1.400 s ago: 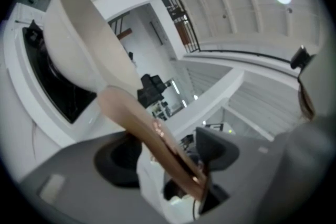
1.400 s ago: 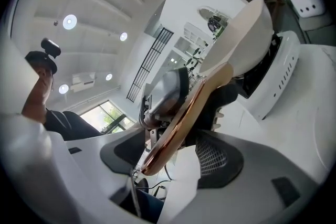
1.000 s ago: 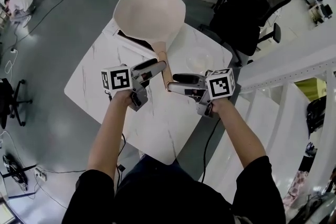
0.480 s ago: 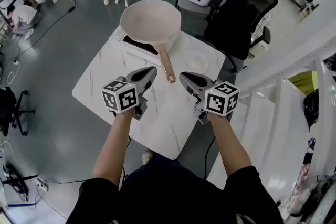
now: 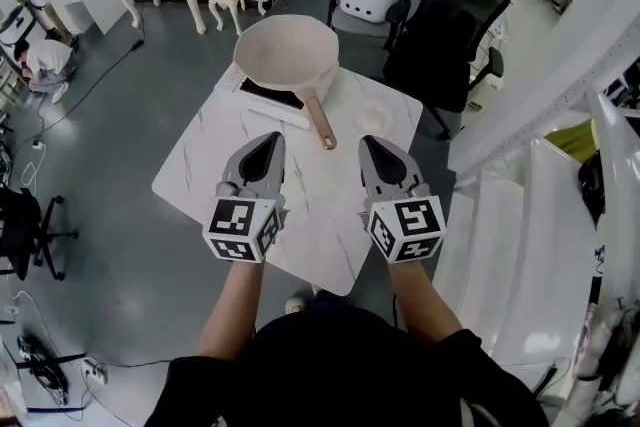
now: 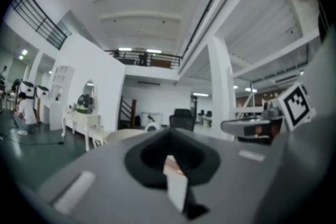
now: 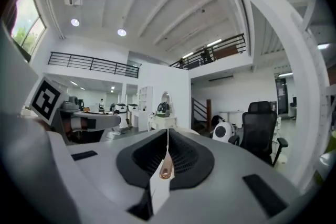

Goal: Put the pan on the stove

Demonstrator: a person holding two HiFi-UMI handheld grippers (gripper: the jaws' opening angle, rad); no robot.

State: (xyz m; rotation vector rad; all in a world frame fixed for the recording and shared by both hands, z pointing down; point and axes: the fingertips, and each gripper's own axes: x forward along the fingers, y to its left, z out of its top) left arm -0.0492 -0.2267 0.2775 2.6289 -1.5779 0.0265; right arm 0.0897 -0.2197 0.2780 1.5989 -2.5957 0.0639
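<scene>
- The pan (image 5: 285,53) sits at the far side of the worktop (image 5: 215,147), its bowl over the dark stove (image 5: 262,92), whose near edge shows from under it.
- Its copper handle (image 5: 320,120) points back toward the person and hangs out over bare worktop.
- Judged from how things lie, the placing looks done: the pan rests level on the stove and nothing holds it.
- What may be left is small: perhaps a check that the pan is centred on the plate, which the head view cannot settle because the bowl covers most of it.
- The left gripper (image 5: 266,143) has its jaws closed together with nothing between them; its own view shows the 2 pads meeting.
- The right gripper (image 5: 372,147) likewise has its jaws drawn together and is empty.
- In the right gripper view the handle tip (image 7: 166,169) shows in the thin slit between the closed jaws, but only as something lying beyond them, not clamped.
- The 2 grippers hover side by side on the near side of the pan, one to each side of the handle's line.
- The handle's end lies between them and a little ahead of their tips, near but apart from both.
- The pan's bowl is well beyond either pair of jaws.
</scene>
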